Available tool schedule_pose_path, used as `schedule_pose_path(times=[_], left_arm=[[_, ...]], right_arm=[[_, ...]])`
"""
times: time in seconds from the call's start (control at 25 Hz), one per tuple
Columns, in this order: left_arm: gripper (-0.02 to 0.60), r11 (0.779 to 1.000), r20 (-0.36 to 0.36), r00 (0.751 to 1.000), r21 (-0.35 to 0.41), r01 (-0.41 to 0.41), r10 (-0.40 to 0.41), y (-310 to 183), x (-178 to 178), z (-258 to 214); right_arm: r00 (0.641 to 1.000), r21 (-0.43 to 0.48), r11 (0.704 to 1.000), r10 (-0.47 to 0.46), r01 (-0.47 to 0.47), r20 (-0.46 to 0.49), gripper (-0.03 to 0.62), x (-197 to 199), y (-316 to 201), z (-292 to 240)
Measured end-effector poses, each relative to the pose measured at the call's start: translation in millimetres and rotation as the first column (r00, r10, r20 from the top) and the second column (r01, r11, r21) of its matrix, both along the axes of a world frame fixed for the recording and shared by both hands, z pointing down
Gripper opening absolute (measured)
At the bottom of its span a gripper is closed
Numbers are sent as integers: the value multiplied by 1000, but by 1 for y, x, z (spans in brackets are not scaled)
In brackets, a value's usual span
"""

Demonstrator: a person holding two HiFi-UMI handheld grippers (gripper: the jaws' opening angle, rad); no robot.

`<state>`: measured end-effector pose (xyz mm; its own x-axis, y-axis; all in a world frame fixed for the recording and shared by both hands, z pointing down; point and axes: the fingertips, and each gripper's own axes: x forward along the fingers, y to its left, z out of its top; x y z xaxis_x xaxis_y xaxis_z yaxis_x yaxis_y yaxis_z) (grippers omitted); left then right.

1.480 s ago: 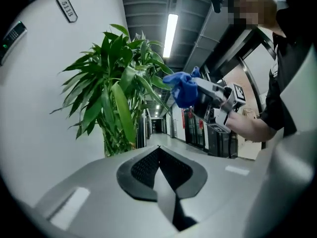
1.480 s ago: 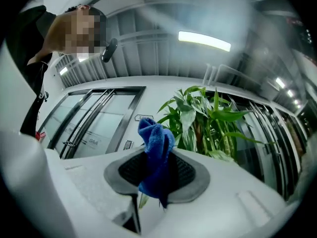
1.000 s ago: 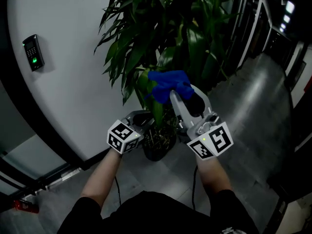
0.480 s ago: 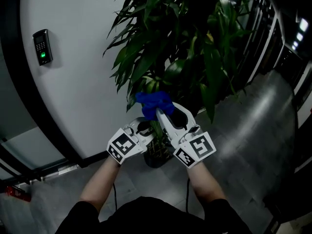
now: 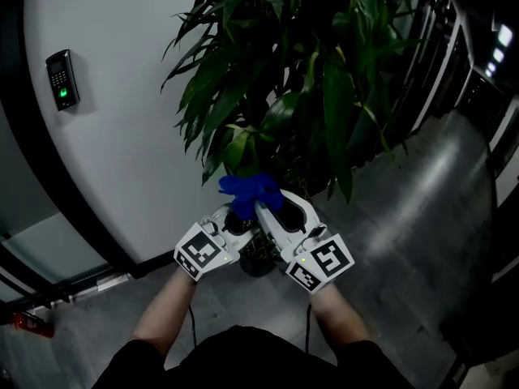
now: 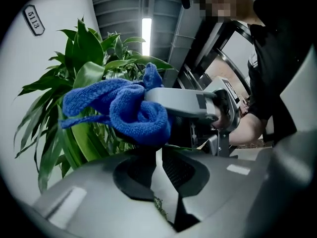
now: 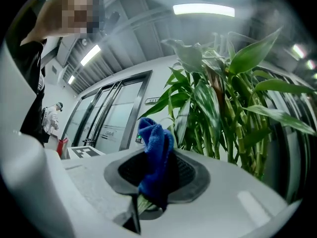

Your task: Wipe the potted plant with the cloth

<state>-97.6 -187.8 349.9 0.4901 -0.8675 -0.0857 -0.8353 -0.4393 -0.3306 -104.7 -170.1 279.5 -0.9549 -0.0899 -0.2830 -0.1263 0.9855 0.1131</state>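
The right hand-held gripper (image 7: 148, 185) is closed on the blue cloth (image 7: 155, 150), which is folded round a leaf (image 7: 142, 202) so that it rubs both faces. The left hand-held gripper (image 6: 157, 175) is pinched shut, apparently on the same leaf, to steady it. The potted plant (image 5: 284, 79) fills the upper centre of the head view.

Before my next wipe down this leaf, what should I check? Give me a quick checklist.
1. Cloth clamped in right gripper: ok.
2. Leaf caught inside the cloth fold: ok, green shows between the jaws.
3. Left gripper holding the leaf: ok, a green bit sits in its shut jaws.
4. Room between the grippers for a stroke: not ok, they are almost touching.
5. Leaf surface clean: cannot tell.
6. Pot steady: cannot tell, mostly hidden.
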Motion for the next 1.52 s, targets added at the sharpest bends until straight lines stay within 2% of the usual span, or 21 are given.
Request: schedule_pose_path(times=[0.52,0.88,1.16,1.32,1.44,1.52], left_arm=[[46,999,-9,1000,-33,15,-15,0,9,20],[46,995,-91,995,-91,39,-47,8,15,48],[46,983,-127,984,-153,103,-123,15,5,76],[45,967,-170,968,-206,149,-185,25,-5,97],[44,952,-258,936,-251,172,-237,35,-13,106],[45,938,-284,916,-281,204,-285,40,-20,113]], right_arm=[[1000,-82,997,-1,1,3,109,29,2,27],[999,-105,994,-22,18,-30,109,39,10,55],[995,-124,990,-72,63,-70,109,38,19,79],[991,-140,986,-102,89,-90,109,35,25,92],[986,-153,982,-128,111,-104,109,35,29,100],[984,-156,980,-140,122,-113,109,37,30,105]])
